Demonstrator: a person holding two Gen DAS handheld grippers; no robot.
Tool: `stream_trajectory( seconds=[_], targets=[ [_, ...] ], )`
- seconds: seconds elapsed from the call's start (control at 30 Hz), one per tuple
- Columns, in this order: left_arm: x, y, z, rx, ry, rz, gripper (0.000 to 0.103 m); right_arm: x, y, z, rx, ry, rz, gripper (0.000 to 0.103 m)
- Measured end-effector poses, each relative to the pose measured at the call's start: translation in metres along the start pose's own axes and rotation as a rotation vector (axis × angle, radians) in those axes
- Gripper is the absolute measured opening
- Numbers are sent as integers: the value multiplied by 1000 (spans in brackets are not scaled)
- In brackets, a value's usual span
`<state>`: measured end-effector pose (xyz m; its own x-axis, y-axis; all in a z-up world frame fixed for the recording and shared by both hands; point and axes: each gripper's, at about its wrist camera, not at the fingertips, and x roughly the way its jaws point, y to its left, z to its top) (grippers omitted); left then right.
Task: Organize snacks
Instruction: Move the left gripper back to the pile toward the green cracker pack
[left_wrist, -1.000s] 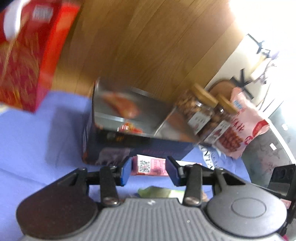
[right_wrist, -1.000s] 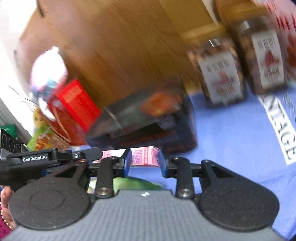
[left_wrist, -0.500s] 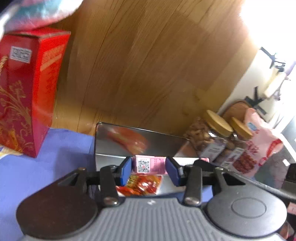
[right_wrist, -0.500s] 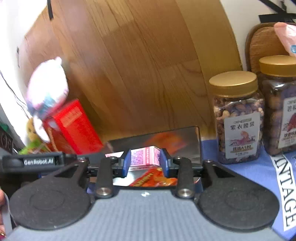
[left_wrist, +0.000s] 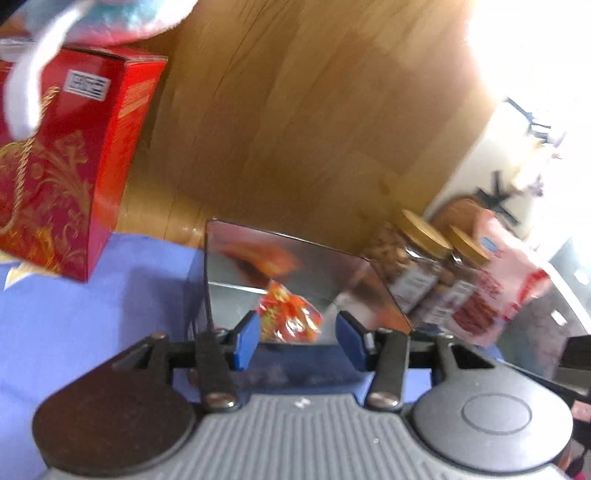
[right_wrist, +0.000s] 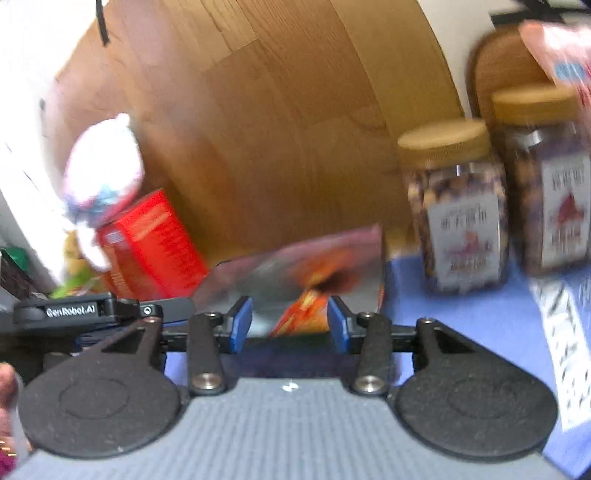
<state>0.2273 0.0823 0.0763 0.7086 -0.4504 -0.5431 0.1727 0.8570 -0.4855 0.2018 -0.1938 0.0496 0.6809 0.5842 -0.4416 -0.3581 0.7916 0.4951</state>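
Note:
An open metal tin (left_wrist: 229, 266) with a dark outside stands on the blue cloth, also in the right wrist view (right_wrist: 354, 251). A red and yellow snack packet (left_wrist: 290, 314) lies inside it, seen too in the right wrist view (right_wrist: 303, 314). My left gripper (left_wrist: 297, 339) is open and empty just in front of the tin's near wall. My right gripper (right_wrist: 290, 323) is open and empty at the same tin. The pink carton is not visible.
A red gift box (left_wrist: 62, 162) stands left of the tin with a plush toy (right_wrist: 103, 177) on top. Two nut jars (right_wrist: 458, 206) and a pink snack bag (left_wrist: 495, 291) stand to the right. A wooden panel (left_wrist: 295, 110) rises behind.
Both grippers held a pink carton above the tin half a second ago; now both have opened and the carton is out of sight. The views have moved slightly.

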Motion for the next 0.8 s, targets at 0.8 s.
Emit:
stream_trajectory(
  seconds=[0.8],
  targets=[
    [-74, 8, -87, -140, 52, -93, 52, -72, 23, -118, 137, 89, 91, 48]
  ],
)
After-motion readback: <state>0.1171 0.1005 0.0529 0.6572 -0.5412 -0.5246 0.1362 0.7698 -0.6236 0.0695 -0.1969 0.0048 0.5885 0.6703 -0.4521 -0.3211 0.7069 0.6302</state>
